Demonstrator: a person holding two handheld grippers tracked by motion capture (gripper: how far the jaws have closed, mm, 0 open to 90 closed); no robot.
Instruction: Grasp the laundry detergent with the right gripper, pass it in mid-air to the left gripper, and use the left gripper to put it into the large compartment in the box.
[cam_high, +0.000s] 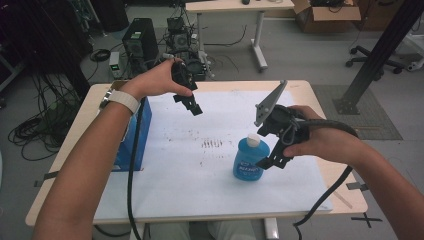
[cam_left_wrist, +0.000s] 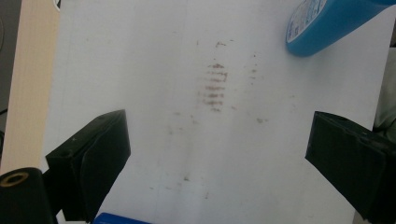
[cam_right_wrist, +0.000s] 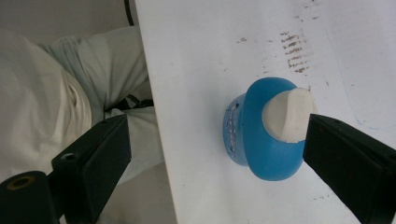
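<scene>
1. Blue bottle (cam_high: 248, 161) with a white cap (cam_right_wrist: 287, 114) stands upright on the white sheet (cam_high: 180, 175), nearer the tabletop's front edge and right side.
2. Right gripper (cam_high: 274, 159) is just beside it, jaws open, empty, cap near one jaw.
3. Left gripper (cam_high: 191, 104) hangs open, empty, well apart toward the back edge.

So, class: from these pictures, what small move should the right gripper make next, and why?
Probably shift the right gripper sideways to centre its open jaws over the blue bottle, then lower it. In the right gripper view one jaw lies next to the white cap while the other is far off, beyond the table edge. The bottle stands upright and free on the white mat.
</scene>
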